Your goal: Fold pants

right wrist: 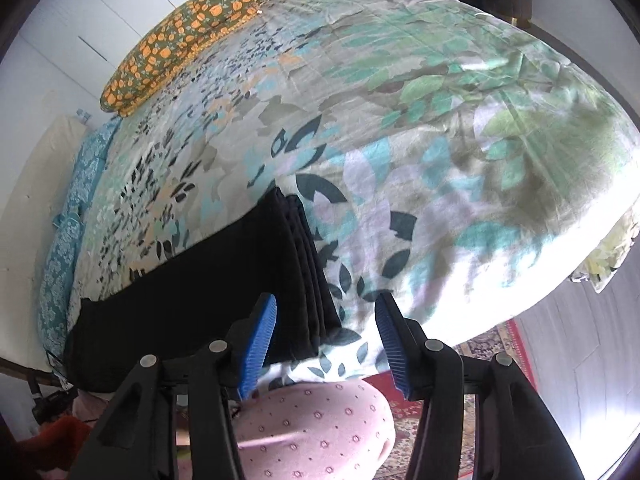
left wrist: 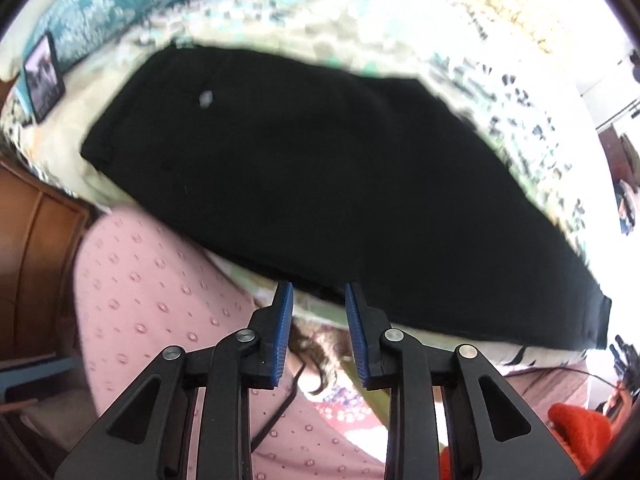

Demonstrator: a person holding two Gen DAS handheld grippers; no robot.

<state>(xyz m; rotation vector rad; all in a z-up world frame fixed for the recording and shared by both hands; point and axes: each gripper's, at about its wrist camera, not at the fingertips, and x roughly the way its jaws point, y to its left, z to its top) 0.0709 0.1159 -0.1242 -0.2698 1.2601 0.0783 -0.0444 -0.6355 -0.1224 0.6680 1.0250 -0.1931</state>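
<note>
Left wrist view: black pants [left wrist: 320, 184] lie folded into a long dark band across a leaf-print bedspread [left wrist: 460, 40], one end toward a small dark picture frame [left wrist: 43, 76] propped at the far left, the other running to the right edge of the bed. The left gripper [left wrist: 320, 292] hangs above the near edge of the band with its blue-padded jaws parted and nothing between them — only bedding and the person's pink dotted clothing [left wrist: 160, 300] show through the gap. Something red and fuzzy [left wrist: 580, 424] sits at lower right. In the right wrist view, the same pants [right wrist: 224, 276] show their stacked, layered end near the front edge of the bedspread [right wrist: 440, 140]. The right gripper [right wrist: 326, 304] is spread wide above that end, its pads clear of the cloth — the layers and a strip of bedspread lie between the open jaws. An orange-flowered pillow [right wrist: 180, 36] rests at the far side of the bed, and a patterned red rug [right wrist: 496, 344] covers the floor beside it.
</note>
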